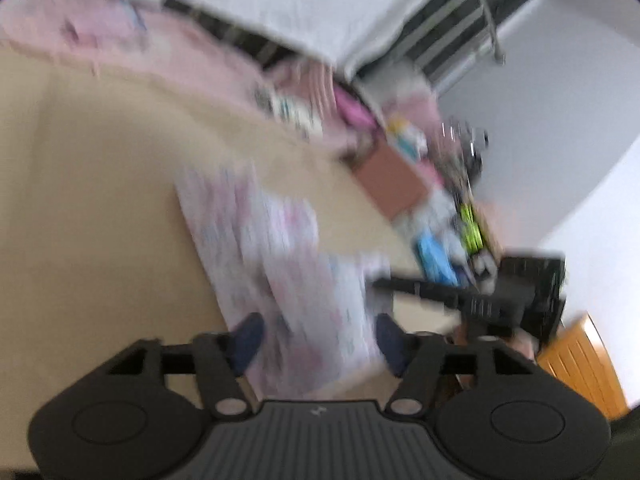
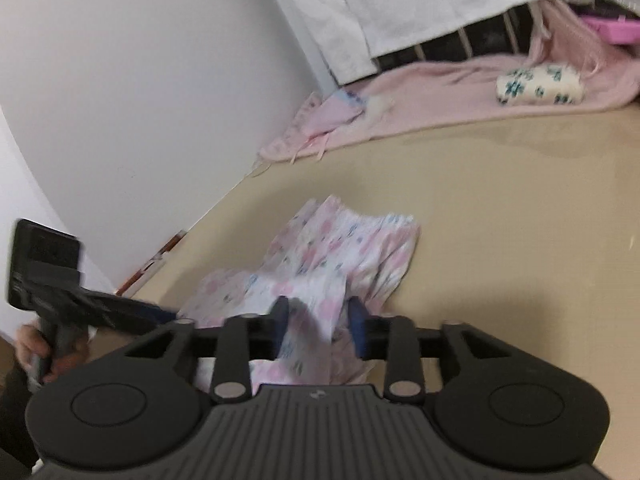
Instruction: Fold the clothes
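A white garment with pink and blue flowers (image 2: 340,248) lies crumpled on the beige surface (image 2: 500,200). My right gripper (image 2: 319,324) is low over its near end. A bunched fold of the cloth stands between the blue pads, which are partly apart and do not clearly press it. A hand holds my left gripper (image 2: 160,314) at that view's left edge, pointing at the garment's left side. The left wrist view is blurred: the garment (image 1: 280,248) runs up from between my left gripper's (image 1: 319,342) widely spread fingers, and the right gripper (image 1: 440,292) reaches in from the right.
A pink blanket (image 2: 460,92) with a rolled floral cloth (image 2: 538,84) lies along the far edge, under a hanging white sheet (image 2: 400,4) and bed rails. A white wall (image 2: 140,80) bounds the left. A brown box (image 1: 390,184) and mixed clutter (image 1: 452,240) sit to the right.
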Demonstrator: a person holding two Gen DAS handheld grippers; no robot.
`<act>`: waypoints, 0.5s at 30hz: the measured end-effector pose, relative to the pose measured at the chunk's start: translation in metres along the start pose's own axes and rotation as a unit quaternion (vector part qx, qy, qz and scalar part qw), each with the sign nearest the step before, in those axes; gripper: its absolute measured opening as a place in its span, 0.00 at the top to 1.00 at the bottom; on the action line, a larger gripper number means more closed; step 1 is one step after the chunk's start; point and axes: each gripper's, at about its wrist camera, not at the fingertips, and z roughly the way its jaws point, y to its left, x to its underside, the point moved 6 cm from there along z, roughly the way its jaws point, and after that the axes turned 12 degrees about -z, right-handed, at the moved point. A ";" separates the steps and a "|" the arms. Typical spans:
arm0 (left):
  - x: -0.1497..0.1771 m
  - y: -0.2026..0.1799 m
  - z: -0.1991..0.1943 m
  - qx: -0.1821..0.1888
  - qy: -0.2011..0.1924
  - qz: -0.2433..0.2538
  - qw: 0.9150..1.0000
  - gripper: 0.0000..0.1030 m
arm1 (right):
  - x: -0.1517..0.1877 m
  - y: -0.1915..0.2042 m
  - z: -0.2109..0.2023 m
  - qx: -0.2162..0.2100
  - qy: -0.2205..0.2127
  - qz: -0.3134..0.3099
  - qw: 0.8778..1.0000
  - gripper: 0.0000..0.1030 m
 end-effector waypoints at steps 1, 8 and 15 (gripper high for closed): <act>-0.003 -0.001 0.002 -0.004 -0.013 0.002 1.000 0.36 | 0.002 -0.001 0.002 0.000 0.002 0.006 1.000 0.66; 0.020 0.014 0.047 -0.060 -0.005 0.004 0.998 0.83 | 0.025 0.001 0.019 0.008 0.011 0.027 1.000 0.88; 0.016 0.011 0.022 -0.082 -0.044 0.026 0.995 0.74 | -0.005 0.005 -0.018 0.066 -0.042 -0.059 0.995 0.59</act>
